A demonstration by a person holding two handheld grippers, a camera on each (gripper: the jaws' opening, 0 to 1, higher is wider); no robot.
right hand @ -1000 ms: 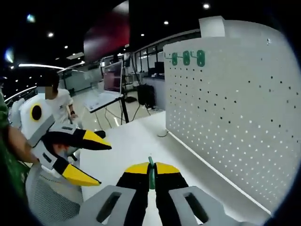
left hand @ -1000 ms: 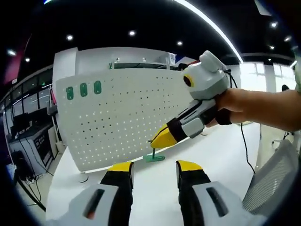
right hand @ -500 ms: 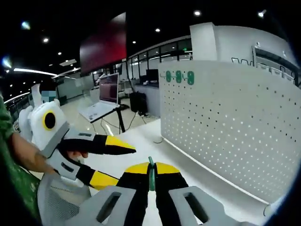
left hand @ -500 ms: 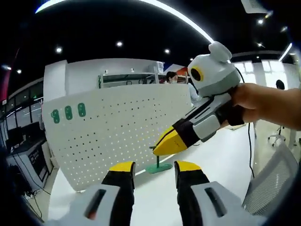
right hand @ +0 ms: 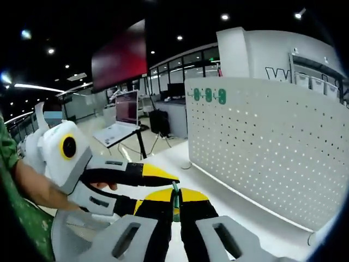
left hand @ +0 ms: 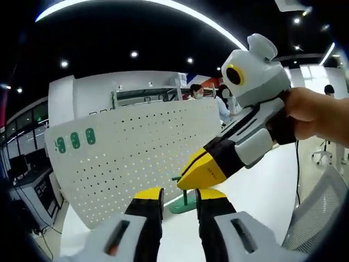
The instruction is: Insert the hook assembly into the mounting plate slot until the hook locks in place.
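A white perforated mounting plate (left hand: 136, 147) (right hand: 267, 147) stands upright on the table, with three green pieces (left hand: 74, 140) (right hand: 208, 95) fixed near one upper corner. My right gripper (right hand: 174, 197) is shut on a slim green hook (right hand: 175, 201), away from the plate. In the left gripper view the right gripper (left hand: 197, 170) comes in from the right, and the hook's green foot (left hand: 183, 203) hangs below its yellow tips. My left gripper (left hand: 180, 195) is open with a narrow gap, close under the right gripper's tips. The left gripper (right hand: 143, 188) sits beside the hook.
A white table (left hand: 262, 185) runs along the foot of the plate. A grey mesh chair back (left hand: 322, 213) (right hand: 71, 229) is close by. A laptop on a stand (right hand: 122, 117) and people (left hand: 196, 91) are in the office behind. A hand (left hand: 316, 112) holds the right gripper.
The two grippers have drawn together, so the right gripper's tips and hook now sit just over my left jaws. The left jaws have narrowed. The hook stays held.
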